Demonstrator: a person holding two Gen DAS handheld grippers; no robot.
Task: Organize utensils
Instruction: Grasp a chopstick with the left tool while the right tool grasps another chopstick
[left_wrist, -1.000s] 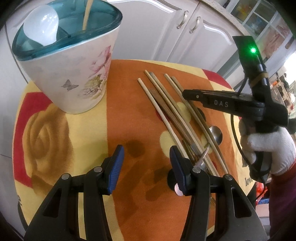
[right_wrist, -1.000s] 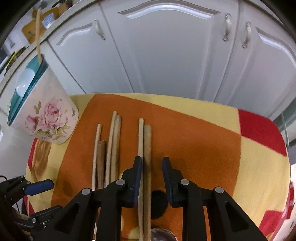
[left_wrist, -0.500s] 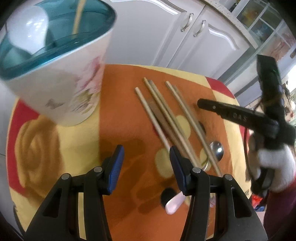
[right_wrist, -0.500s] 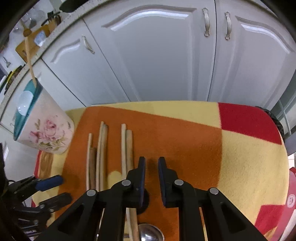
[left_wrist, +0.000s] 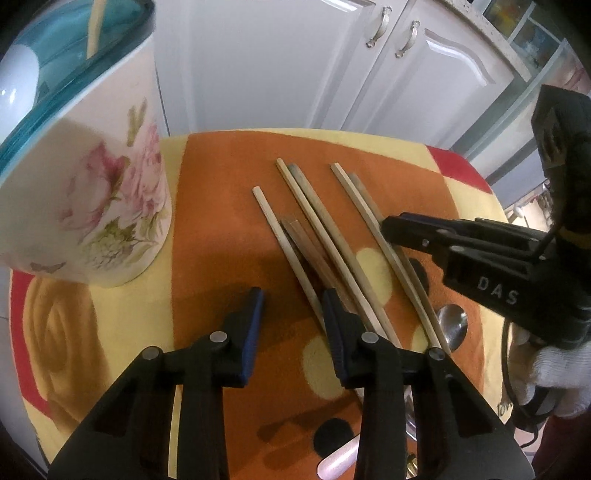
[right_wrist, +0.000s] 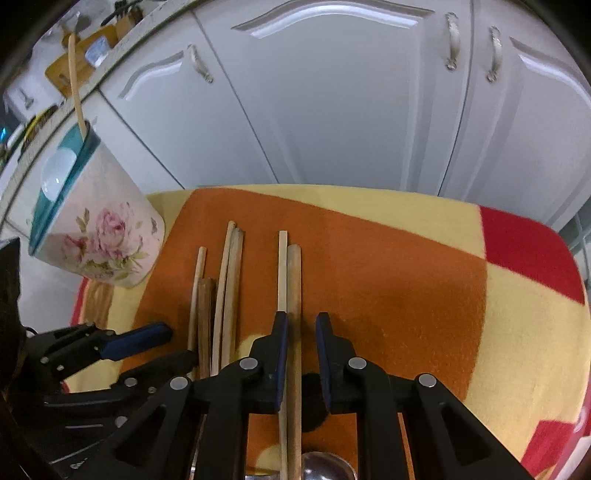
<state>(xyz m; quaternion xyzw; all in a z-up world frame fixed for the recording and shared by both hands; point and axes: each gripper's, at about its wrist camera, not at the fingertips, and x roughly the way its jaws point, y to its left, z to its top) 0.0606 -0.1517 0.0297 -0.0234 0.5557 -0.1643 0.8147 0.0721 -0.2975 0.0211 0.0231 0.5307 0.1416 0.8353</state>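
Several wooden chopsticks (left_wrist: 314, 236) lie side by side on the orange cloth; they also show in the right wrist view (right_wrist: 229, 288). A floral holder (left_wrist: 92, 192) with a teal rim stands at the left, holding one chopstick and a white spoon; it shows too in the right wrist view (right_wrist: 96, 236). My left gripper (left_wrist: 291, 314) is open and empty, its right finger over the leftmost chopsticks. My right gripper (right_wrist: 299, 332) is open, low over the rightmost pair (right_wrist: 291, 273), with one chopstick between its fingers. A metal spoon (left_wrist: 452, 325) lies at the chopsticks' near end.
The utensils lie on a small round table under an orange, yellow and red cloth (right_wrist: 406, 280). White cabinet doors (right_wrist: 332, 110) stand close behind it. A pink handle (left_wrist: 338, 461) lies at the near edge.
My right gripper has come down and forward over the rightmost chopstick pair and opened a little wider. My left gripper has moved closer to the chopsticks and the holder.
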